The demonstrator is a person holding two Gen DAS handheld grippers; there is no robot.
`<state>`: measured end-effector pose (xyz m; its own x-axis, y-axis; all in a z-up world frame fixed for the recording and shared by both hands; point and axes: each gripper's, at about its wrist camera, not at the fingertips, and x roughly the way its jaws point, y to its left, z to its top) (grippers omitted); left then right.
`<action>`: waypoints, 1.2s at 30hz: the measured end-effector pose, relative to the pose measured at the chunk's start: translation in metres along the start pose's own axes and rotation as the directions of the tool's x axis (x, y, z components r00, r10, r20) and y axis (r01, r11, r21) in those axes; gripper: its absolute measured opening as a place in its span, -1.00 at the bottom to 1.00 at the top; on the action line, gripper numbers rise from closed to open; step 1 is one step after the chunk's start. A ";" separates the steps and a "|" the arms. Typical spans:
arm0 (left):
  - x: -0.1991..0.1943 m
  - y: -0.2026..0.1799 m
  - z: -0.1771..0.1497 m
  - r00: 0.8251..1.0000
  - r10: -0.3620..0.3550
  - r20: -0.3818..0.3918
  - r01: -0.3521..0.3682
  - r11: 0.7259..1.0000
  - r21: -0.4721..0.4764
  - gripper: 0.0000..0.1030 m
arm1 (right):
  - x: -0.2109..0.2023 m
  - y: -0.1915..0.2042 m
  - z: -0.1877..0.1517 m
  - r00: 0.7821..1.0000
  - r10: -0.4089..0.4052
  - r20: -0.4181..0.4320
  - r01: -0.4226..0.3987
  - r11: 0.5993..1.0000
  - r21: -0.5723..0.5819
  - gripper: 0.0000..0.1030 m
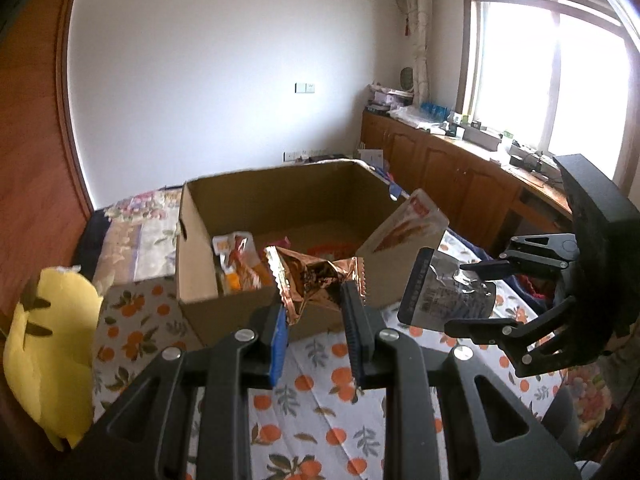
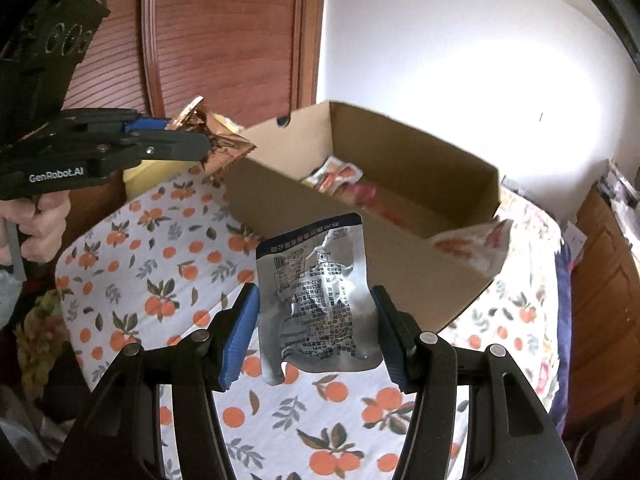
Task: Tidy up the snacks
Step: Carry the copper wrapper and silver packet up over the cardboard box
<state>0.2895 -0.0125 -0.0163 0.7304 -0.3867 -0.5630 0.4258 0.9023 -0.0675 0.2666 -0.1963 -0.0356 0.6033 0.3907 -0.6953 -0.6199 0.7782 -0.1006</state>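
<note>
1. The left tool (image 1: 314,308) is closed on a crinkled copper-coloured snack wrapper (image 1: 316,276), pinching its lower edge between the blue-padded fingers (image 1: 280,332); from the right wrist view the same wrapper (image 2: 218,140) sticks out past the fingertips, just beside the near corner of the cardboard box (image 2: 360,240).
2. The right tool (image 2: 316,320) has its jaws spread wide, with a silver foil pouch (image 2: 316,292) between them; whether the pads actually press it cannot be told from this view. In the left wrist view that pouch (image 1: 444,288) sits between the right tool's fingers (image 1: 484,266).
3. The open cardboard box (image 1: 200,280) rests on a bed covered by an orange-fruit print sheet (image 1: 320,400).
4. Several orange and white snack packets (image 1: 236,264) lie inside the box, and a white and orange packet (image 1: 404,224) leans on its right-hand rim.
5. A yellow plush toy (image 1: 48,352) lies to the left of the box.
</note>
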 end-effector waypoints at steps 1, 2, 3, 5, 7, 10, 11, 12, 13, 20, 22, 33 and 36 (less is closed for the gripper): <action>0.000 -0.001 0.004 1.000 -0.001 0.005 0.001 1.000 0.004 -0.54 | -0.003 -0.002 0.003 1.000 -0.004 0.010 0.004 1.000 0.000 0.12; 0.001 -0.001 0.008 1.000 -0.001 0.008 0.001 1.000 0.008 -0.54 | -0.006 -0.004 0.005 1.000 -0.003 0.018 0.003 1.000 0.004 0.12; 0.002 -0.002 0.011 1.000 0.000 0.010 0.000 1.000 0.012 -0.54 | -0.008 -0.007 0.009 1.000 -0.006 0.027 0.006 1.000 0.008 0.12; 0.003 -0.003 0.016 1.000 0.005 0.017 -0.005 1.000 0.022 -0.54 | -0.011 -0.011 0.013 0.999 -0.016 0.038 0.016 1.000 0.009 0.12; 0.007 -0.003 0.021 1.000 0.009 0.022 -0.010 1.000 0.029 -0.54 | -0.014 -0.017 0.017 0.998 -0.030 0.057 0.029 0.999 0.017 0.12; 0.015 -0.002 0.026 1.000 0.019 0.023 -0.020 0.999 0.036 -0.54 | -0.015 -0.028 0.024 0.995 -0.051 0.089 0.047 0.998 0.042 0.12; 0.018 0.000 0.027 1.000 0.021 0.022 -0.022 0.999 0.037 -0.54 | -0.016 -0.032 0.026 0.994 -0.056 0.096 0.051 0.997 0.049 0.12; 0.024 0.002 0.029 1.000 0.024 0.020 -0.025 0.999 0.036 -0.54 | -0.015 -0.036 0.029 0.993 -0.060 0.101 0.054 0.997 0.055 0.12; 0.029 0.004 0.030 0.999 0.027 0.017 -0.028 0.999 0.036 -0.54 | -0.013 -0.040 0.032 0.992 -0.062 0.106 0.055 0.997 0.061 0.12; 0.070 0.019 0.033 0.999 0.039 -0.015 -0.038 0.999 0.015 -0.54 | 0.006 -0.067 0.044 0.991 -0.074 0.112 0.065 0.995 0.079 0.12; 0.083 0.022 0.033 0.999 0.040 -0.023 -0.040 0.999 0.006 -0.54 | 0.015 -0.075 0.048 0.991 -0.072 0.112 0.063 0.994 0.085 0.12; 0.127 0.043 0.029 0.997 0.039 -0.070 -0.041 0.999 -0.026 -0.49 | 0.071 -0.087 0.078 0.992 -0.039 0.122 0.026 0.994 0.109 0.12; 0.130 0.044 0.026 0.997 0.034 -0.074 -0.036 0.999 -0.032 -0.48 | 0.079 -0.083 0.079 0.992 -0.038 0.117 0.026 0.995 0.099 0.12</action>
<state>0.4172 -0.0276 -0.0711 0.7028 -0.3407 -0.6245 0.3813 0.9215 -0.0736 0.4055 -0.1916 -0.0260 0.6811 0.4157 -0.6028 -0.5510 0.8331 -0.0480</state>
